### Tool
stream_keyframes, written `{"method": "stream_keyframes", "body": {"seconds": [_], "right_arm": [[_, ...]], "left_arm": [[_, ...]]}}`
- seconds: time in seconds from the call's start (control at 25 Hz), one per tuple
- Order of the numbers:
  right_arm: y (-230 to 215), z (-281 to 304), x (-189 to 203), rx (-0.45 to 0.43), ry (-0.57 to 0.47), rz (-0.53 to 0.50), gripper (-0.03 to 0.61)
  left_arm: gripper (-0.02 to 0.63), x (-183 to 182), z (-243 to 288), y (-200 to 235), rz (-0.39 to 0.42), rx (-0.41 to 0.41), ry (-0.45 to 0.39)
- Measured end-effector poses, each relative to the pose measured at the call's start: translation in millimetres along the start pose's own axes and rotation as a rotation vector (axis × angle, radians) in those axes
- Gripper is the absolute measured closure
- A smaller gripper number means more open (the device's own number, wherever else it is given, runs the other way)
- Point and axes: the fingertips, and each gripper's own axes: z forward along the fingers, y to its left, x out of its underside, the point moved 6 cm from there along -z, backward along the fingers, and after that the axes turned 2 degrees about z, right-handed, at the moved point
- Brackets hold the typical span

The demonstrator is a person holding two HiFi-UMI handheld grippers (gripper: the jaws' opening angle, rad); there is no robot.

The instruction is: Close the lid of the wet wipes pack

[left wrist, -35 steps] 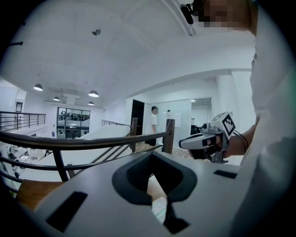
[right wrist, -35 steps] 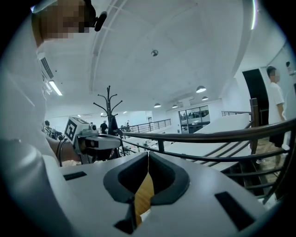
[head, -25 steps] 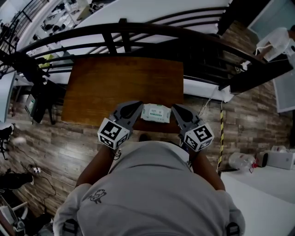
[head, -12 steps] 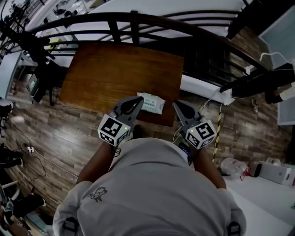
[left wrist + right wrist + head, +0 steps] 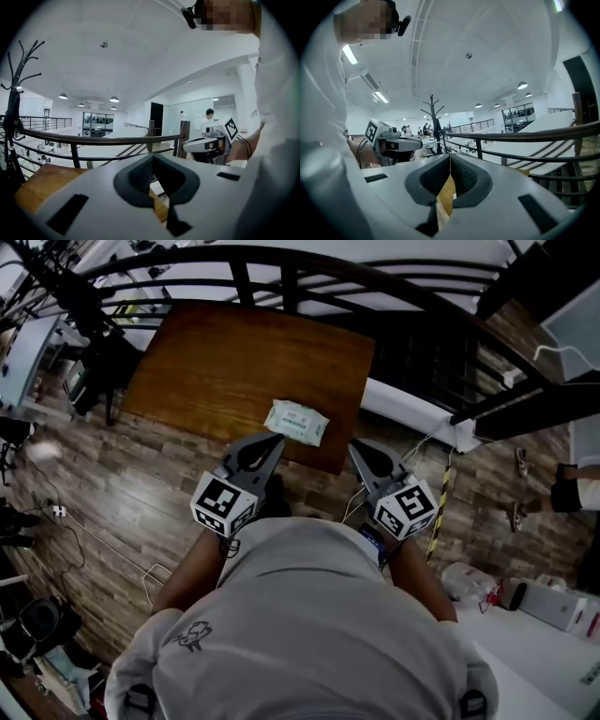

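White wipes pack [image 5: 296,423] flat on table [image 5: 216,362], long axis L-R, skewed; L gripper [image 5: 271,442], R gripper [image 5: 357,448] closed, empty.

- The table [image 5: 234,362] is showing a brown wooden top, smooth with a dull sheen.
- The wet wipes pack [image 5: 297,423] is looking like soft plastic film, pale and slightly glossy.
- The floor [image 5: 112,484] is showing wood-look planks, matt and grainy.
- The railing [image 5: 93,140] is looking dark and smooth, like painted metal.
- The left gripper [image 5: 272,441] and right gripper [image 5: 359,448] are showing matt grey plastic shells.
- Their pads [image 5: 140,175] are looking dark, rubbery and finely textured.
- The person's shirt [image 5: 300,624] is showing matt, light grey cloth.
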Motion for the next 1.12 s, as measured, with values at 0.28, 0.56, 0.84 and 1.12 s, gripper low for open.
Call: {"method": "stream_keyframes", "body": {"seconds": [0.28,0.56,0.84,1.12], "right_arm": [[4,-31,17,-0.022,0.001,0.027,0.543],[26,-44,27,-0.036,-0.008,0.028,0.543],[54,-41,23,-0.021,-0.017,0.017,0.543],[96,-43,22,0.011,-0.016,-0.004,0.543]], "left_arm": [[0.604,9,-21,-30,-0.012,-0.062,0.014],[0.604,11,-51,-46,0.0,-0.085,0.021],[0.604,13,-78,-47,0.002,-0.066,0.011],[0.604,13,-129,-42,0.019,-0.05,-0.009]]}}
